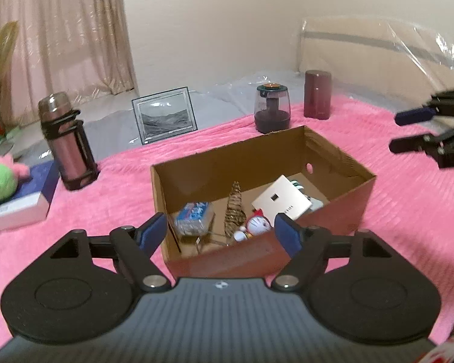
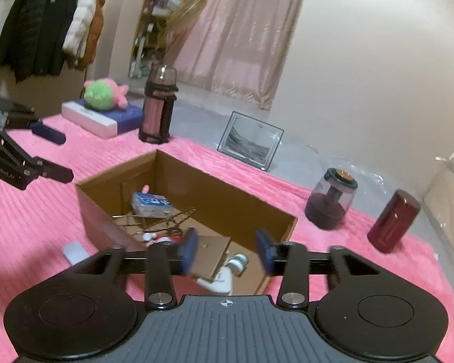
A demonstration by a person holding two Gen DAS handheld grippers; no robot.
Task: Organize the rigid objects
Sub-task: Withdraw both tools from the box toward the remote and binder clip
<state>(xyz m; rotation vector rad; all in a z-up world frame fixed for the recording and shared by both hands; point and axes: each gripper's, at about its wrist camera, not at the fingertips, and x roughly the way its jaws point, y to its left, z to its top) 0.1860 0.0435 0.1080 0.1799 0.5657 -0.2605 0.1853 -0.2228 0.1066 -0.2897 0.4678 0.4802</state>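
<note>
Pink blanket covers the surface where an open cardboard box sits, directly ahead of and below both claws. Left gripper hovers over the box's near wall, its blue pads spread apart with nothing between them. Right gripper hangs above the box too, its pads parted and empty. Inside the box lie a white card, a small cat figurine, a wrapped blue packet and a wire cone tree. Beyond the box stand a pink flask, a picture frame, a dark jar and a maroon canister.
</note>
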